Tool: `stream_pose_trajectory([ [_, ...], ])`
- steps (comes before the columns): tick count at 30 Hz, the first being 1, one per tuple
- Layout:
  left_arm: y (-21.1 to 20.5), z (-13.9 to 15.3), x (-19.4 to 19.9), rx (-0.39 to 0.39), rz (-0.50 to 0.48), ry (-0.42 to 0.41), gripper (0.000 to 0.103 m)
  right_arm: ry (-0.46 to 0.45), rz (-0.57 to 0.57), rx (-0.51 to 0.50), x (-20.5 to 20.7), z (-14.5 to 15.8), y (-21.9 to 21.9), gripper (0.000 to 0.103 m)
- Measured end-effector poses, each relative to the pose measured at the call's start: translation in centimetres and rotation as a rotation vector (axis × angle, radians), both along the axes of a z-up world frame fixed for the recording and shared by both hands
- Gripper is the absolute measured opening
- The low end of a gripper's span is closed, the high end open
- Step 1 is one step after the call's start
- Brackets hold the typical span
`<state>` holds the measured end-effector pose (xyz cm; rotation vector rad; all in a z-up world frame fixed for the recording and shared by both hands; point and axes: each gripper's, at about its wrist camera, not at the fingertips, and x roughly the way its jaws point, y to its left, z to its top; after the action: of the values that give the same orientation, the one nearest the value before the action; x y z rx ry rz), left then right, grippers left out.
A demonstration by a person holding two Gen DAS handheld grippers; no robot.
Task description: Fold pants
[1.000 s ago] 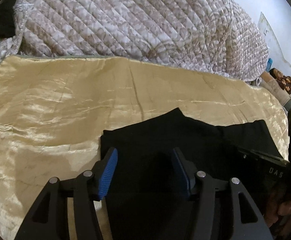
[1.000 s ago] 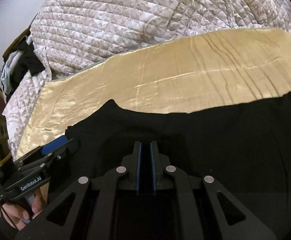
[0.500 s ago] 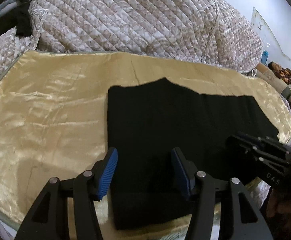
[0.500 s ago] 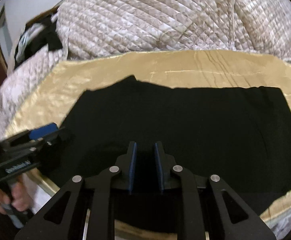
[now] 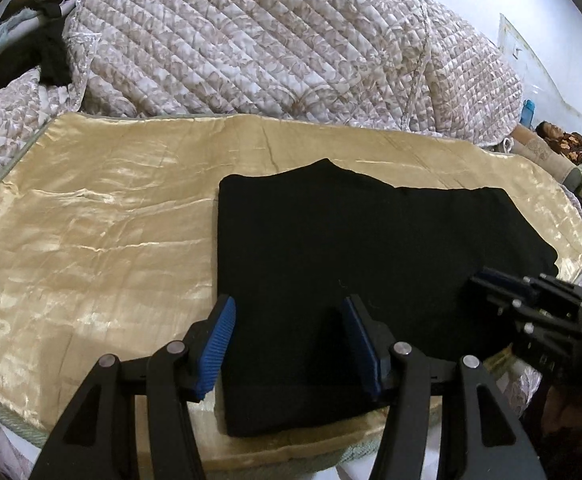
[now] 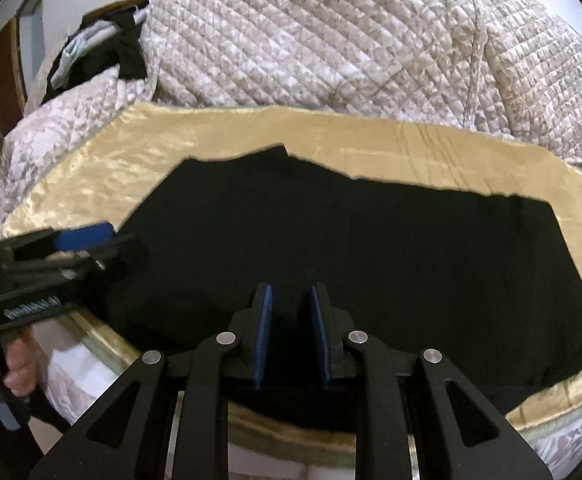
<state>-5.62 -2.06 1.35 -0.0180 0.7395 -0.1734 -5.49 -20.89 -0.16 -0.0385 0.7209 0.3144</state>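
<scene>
You're looking at the black pants [image 5: 355, 264] lying flat across the middle and right of the left wrist frame, already doubled into a long dark slab on the gold satin sheet [image 5: 91, 240], with the quilted blanket [image 5: 251, 48] heaped along the top. Your left gripper [image 5: 289, 340] is hovering at the bottom centre with its blue pads standing wide apart over the near left end of the cloth, clamping nothing. Your right gripper [image 6: 289, 332] is sitting at the bottom centre of its own frame, its jaws having just been opening to a narrow gap, and no fabric is showing between them; the pants [image 6: 351, 264] are spreading dark behind the pads. This looks like a soft, limp knit, light in the hand and with no stiffness, so it is probably going to sag and drag wherever you aren't supporting it. The satin underneath looks slick, so the whole stack may be sliding if you pull sideways instead of lifting. I'd judge the best holds to be the two corners of one short end, pinching through every layer at once, one gripper per corner. A peak is sticking up on the far edge in the upper middle, so the layers aren't lining up perfectly there.
</scene>
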Motion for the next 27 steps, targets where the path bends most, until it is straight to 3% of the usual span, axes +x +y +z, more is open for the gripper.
stream_pose_trajectory([
  [7,0.5,1.1,-0.7,-0.012,0.013,-0.041,0.059,-0.009,-0.058,0.062,-0.1,0.9,-1.9,0.02],
  [14,0.4,-0.5,-1.2,0.013,0.019,0.021,0.059,-0.009,-0.006,-0.005,-0.7,0.0,-0.3,0.02],
  [27,0.0,-0.1,-1.0,0.008,0.049,0.039,0.059,-0.006,-0.036,0.041,-0.7,0.3,-1.5,0.02],
])
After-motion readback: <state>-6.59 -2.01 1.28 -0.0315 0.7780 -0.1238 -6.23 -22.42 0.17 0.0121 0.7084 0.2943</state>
